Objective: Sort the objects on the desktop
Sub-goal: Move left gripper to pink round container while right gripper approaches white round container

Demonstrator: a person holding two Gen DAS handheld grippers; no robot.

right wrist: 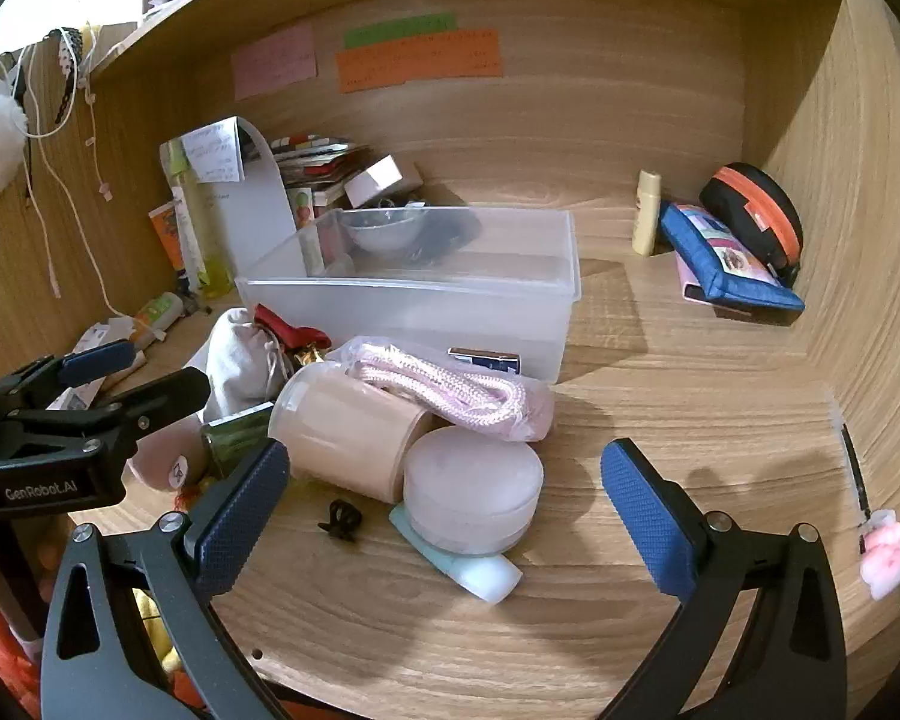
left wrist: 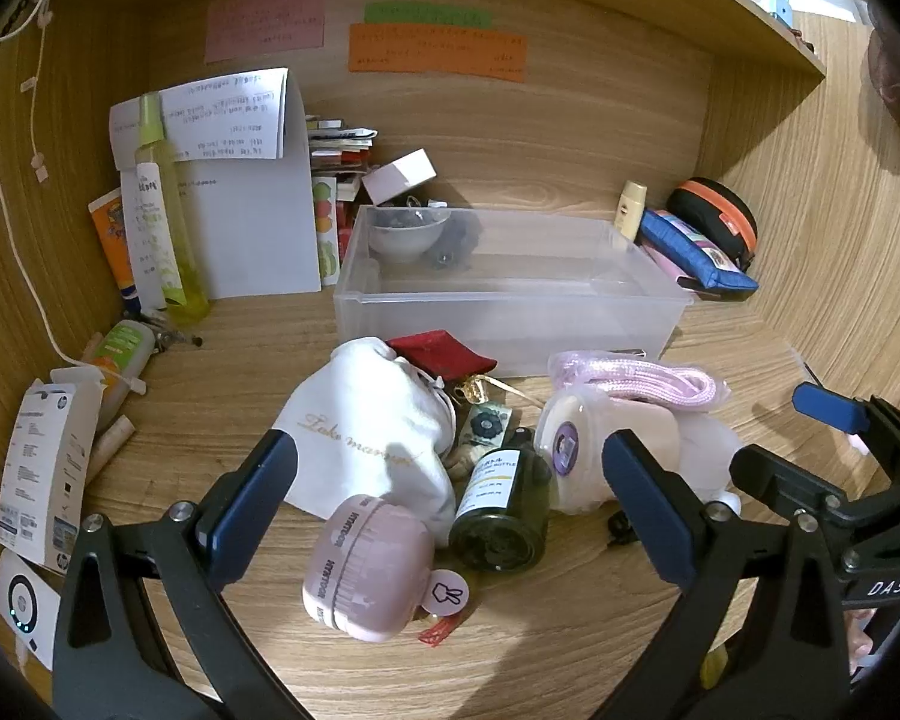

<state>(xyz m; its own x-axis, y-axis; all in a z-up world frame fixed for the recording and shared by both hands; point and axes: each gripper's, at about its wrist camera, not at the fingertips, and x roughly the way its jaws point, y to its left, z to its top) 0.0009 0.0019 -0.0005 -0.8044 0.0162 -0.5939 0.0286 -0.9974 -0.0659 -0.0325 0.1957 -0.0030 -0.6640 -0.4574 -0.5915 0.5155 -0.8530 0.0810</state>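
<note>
Wood-grain table (left wrist: 570,630) set in a wooden alcove; pink, green and orange paper notes (left wrist: 435,51) taped to the back wall.

Clear plastic bin (left wrist: 510,312) stands mid-table toward the back, a small bowl (left wrist: 408,234) inside at its rear left corner.

Clutter pile lies just in front of the bin: white drawstring pouch (left wrist: 378,432), red pouch (left wrist: 441,351), pink cord in a bag (left wrist: 636,381), dark green bottle (left wrist: 501,507) on its side, pink round case (left wrist: 366,567).

Left tool (left wrist: 450,516): released, jaws wide, nothing between them, hovering over the pink case and bottle.

Right tool (right wrist: 444,516): released, empty, above a round pink-lidded container (right wrist: 471,492).

Right view only: beige jar (right wrist: 348,432) on its side touching that container, small black clip (right wrist: 341,521), mint object (right wrist: 486,573) under the container.

Left view only: boxed item (left wrist: 45,468) and white device (left wrist: 27,606) at the left edge.

Blue pouch (right wrist: 726,264) and black-orange case (right wrist: 756,213) sit in the right rear corner, well apart from the pile.
</note>
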